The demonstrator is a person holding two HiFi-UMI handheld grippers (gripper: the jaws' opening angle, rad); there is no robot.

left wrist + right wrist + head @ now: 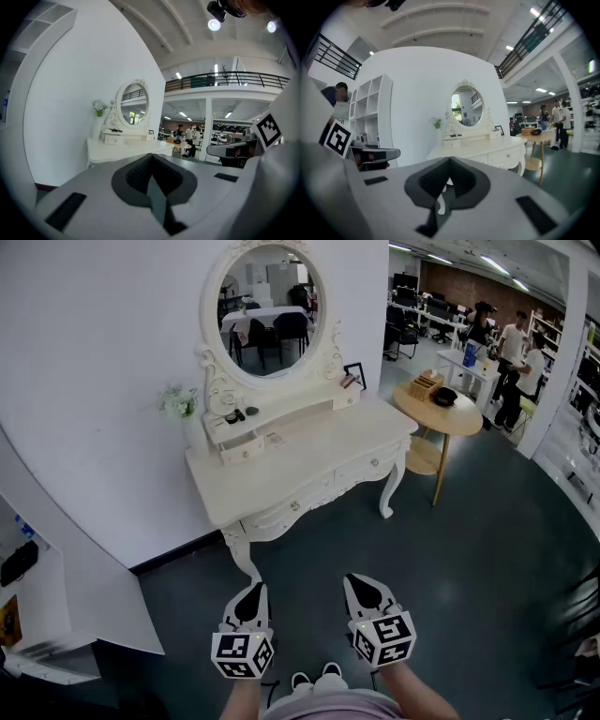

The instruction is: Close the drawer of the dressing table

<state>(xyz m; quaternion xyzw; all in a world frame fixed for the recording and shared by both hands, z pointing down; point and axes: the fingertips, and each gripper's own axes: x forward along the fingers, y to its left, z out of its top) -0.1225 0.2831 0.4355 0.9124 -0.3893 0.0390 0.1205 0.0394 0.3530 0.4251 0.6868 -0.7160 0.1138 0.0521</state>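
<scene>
The white dressing table (309,460) with its oval mirror (267,306) stands against the wall, some way ahead of me. A small upper drawer (246,448) on its shelf unit seems to stick out a little; the wide front drawers (292,507) look pushed in. My left gripper (252,594) and right gripper (364,587) hang side by side over the dark floor, well short of the table, both shut and holding nothing. The table (124,145) shows beyond my left gripper (152,165) in the left gripper view. In the right gripper view it (480,151) lies past my right gripper (449,169).
A round wooden side table (448,418) with a box and a dark object stands right of the dressing table. Several people stand at desks far right. A white shelf unit (42,615) sits at my left. A vase of flowers (180,404) stands on the dressing table's left corner.
</scene>
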